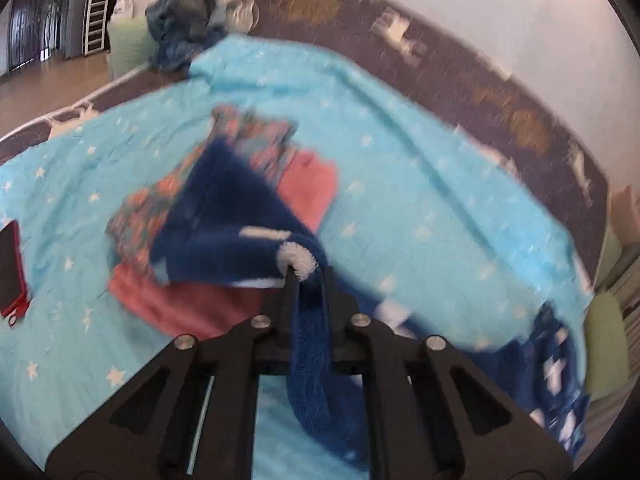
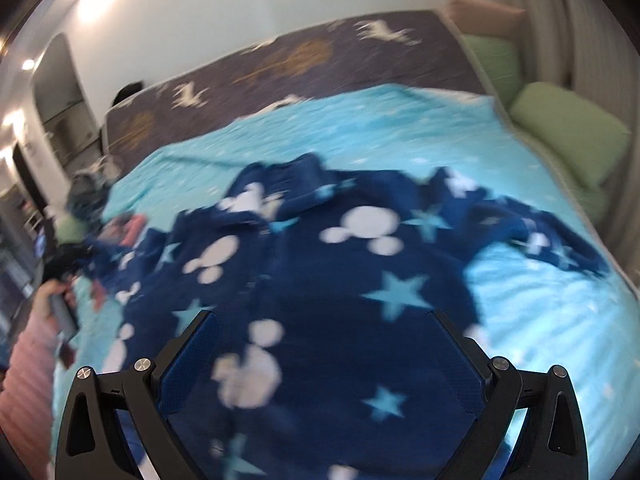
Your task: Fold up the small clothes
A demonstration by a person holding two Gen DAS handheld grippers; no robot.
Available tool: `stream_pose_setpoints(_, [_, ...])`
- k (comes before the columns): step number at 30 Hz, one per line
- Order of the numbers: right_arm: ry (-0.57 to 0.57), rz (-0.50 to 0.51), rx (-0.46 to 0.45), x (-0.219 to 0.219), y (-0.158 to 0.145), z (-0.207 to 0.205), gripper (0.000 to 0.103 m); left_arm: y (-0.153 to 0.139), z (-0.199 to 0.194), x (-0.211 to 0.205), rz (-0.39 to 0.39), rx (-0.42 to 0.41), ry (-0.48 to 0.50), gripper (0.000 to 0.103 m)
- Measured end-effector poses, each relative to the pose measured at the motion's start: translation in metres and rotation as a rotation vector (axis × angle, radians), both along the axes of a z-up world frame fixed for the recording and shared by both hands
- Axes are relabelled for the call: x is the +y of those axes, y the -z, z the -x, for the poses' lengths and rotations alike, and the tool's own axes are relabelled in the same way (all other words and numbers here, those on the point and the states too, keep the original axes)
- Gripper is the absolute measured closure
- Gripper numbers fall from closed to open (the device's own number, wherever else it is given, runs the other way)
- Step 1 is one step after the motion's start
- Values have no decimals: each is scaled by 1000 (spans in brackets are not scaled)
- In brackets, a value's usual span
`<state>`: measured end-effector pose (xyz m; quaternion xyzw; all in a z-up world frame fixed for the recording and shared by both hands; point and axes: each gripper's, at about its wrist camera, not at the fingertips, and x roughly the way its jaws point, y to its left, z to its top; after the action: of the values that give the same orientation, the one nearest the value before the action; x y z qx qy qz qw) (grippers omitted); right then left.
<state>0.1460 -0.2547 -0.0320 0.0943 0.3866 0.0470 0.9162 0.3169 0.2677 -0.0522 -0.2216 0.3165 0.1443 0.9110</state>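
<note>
Left gripper [image 1: 306, 276]: pinching navy fleece garment [image 1: 224, 216]
Right gripper [image 2: 320, 320]: spread wide over garment
Surface: turquoise star blanket [image 1: 420, 184]

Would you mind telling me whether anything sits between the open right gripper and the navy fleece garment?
Nothing visible does: the right gripper hangs open directly over the navy fleece garment spread on the blue blanket, while the left gripper is shut on its edge.

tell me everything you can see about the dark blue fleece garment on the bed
The navy fleece garment looks plush, printed with white mouse-head shapes and light blue stars. It lies spread and rumpled on the turquoise star blanket. The left gripper is shut on a white-trimmed edge, lifting it; the right gripper is open above it.
</note>
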Motion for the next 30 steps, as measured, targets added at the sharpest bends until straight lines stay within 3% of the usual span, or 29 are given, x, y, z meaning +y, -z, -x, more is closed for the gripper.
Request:
stream_pose_setpoints(3, [-35, 6, -11, 11, 0, -18, 0, -47, 7, -69, -143, -128, 147, 93])
stream_pose_setpoints(7, [24, -26, -1, 0, 2, -34, 0, -79, 30, -210, -312, -265, 509, 93])
stream_pose_setpoints(10, [84, -128, 22, -27, 9, -31, 0, -59, 57, -319, -387, -272, 834, 89])
stream_pose_setpoints(13, [160, -186, 65, -58, 20, -23, 0, -21, 80, -382, -462, -193, 997, 81])
stream_pose_setpoints(15, [209, -236, 96, -81, 29, -18, 0, -6, 93, -393, -485, -162, 1036, 78])
stream_pose_setpoints(16, [218, -261, 107, -89, 32, -17, 0, -5, 98, -390, -479, -162, 1037, 72])
stream_pose_setpoints(19, [206, -338, 137, -104, 41, -19, 0, -15, 110, -353, -445, -187, 958, 38])
stream_pose_setpoints(20, [186, -357, 145, -105, 44, -24, 0, -17, 114, -333, -449, -200, 898, 33])
stream_pose_setpoints(22, [127, -392, 163, -101, 48, -39, 0, -17, 113, -308, -469, -176, 838, 33])
stream_pose_setpoints(25, [67, -443, 190, -88, 57, -67, 0, -5, 112, -275, -446, -76, 787, 33])
stream_pose_setpoints(30, [15, -472, 240, -58, 58, -105, 0, 25, 113, -264, -465, 18, 738, 33])
